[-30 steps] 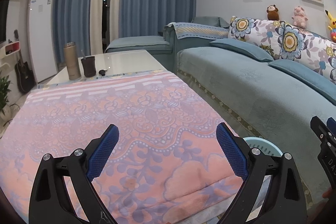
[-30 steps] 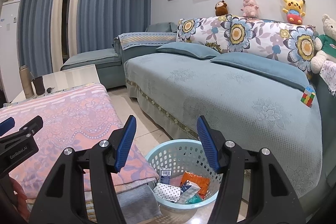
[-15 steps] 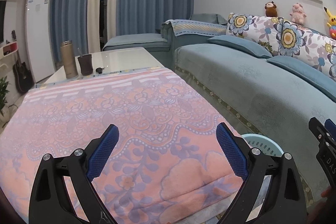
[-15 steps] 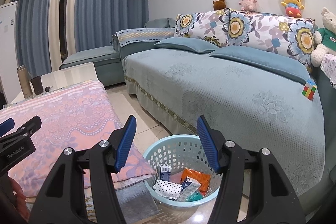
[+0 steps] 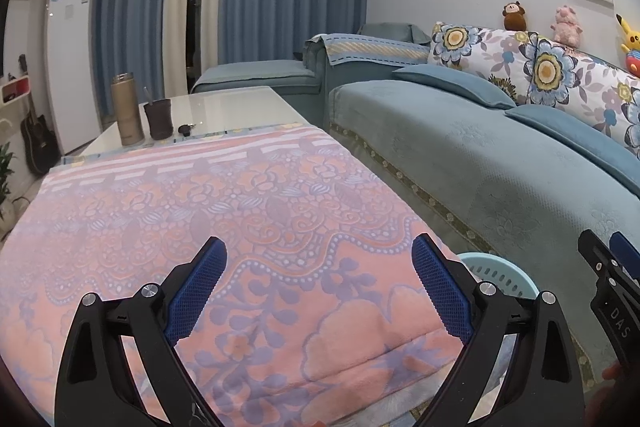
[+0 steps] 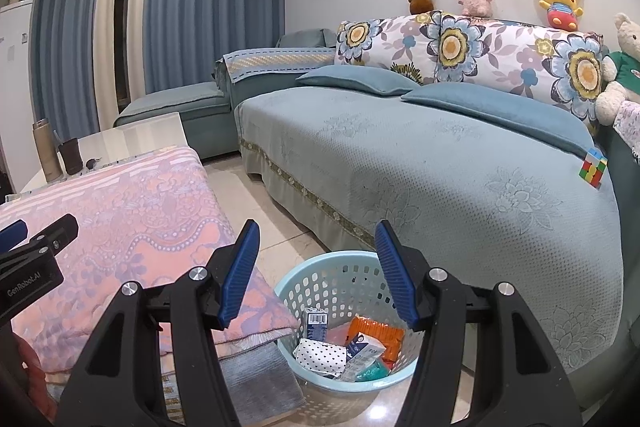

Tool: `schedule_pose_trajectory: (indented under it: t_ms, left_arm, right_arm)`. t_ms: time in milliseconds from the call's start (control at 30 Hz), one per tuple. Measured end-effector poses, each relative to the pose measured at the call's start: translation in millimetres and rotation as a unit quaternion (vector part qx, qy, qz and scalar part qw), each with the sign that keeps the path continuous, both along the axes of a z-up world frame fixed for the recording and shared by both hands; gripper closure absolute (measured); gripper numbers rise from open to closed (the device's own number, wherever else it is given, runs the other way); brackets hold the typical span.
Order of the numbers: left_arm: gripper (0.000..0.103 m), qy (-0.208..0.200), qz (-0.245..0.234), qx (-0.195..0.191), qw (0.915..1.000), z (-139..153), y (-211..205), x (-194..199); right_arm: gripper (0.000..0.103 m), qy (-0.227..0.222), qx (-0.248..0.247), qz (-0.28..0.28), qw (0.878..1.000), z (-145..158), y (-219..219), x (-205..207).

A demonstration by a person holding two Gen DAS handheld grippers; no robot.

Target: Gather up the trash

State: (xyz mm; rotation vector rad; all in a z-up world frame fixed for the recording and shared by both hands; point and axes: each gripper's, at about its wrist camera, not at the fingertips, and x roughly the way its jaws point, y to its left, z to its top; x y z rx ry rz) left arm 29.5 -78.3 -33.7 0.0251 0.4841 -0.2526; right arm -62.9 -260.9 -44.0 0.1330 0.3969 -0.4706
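Left wrist view: my left gripper (image 5: 318, 277) hangs over the pink patterned blanket (image 5: 208, 219), jaws spread wide, nothing between them. The blanket covers the near part of the table (image 5: 224, 107); a flask (image 5: 127, 109), a dark cup (image 5: 159, 119) and keys sit on the bare far end. The sofa (image 5: 500, 163) runs along the right, with a strip of floor between.

Right wrist view: my right gripper (image 6: 316, 269) is wide too, empty, above the light-blue basket (image 6: 288, 297). Wrappers (image 6: 348, 345) lie inside it. The basket stands on the tiled floor (image 6: 280, 223), just beside the blanket's corner, near the sofa's hem.
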Motion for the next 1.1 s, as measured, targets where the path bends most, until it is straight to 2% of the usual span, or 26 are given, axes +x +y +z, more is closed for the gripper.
schedule_pose_trajectory:
  t_ms: [867, 933, 967, 1100]
  left_arm:
    - [0.012, 0.004, -0.003, 0.005, 1.0000, -2, -3, 4]
    - [0.011, 0.005, 0.001, 0.009, 0.9999, -2, -3, 5]
    - [0.008, 0.004, 0.011, 0.016, 0.9998, -2, -4, 5]
    - [0.008, -0.003, 0.017, 0.024, 0.9996, -1, -4, 5]
  right_arm:
    - [0.047, 0.016, 0.014, 0.004, 1.000, -13, -6, 7]
    - [0.047, 0.017, 0.014, 0.005, 1.000, -13, -6, 8]
    - [0.047, 0.017, 0.014, 0.005, 1.000, -14, -6, 8]
    - [0.047, 0.018, 0.015, 0.005, 1.000, -15, -7, 9]
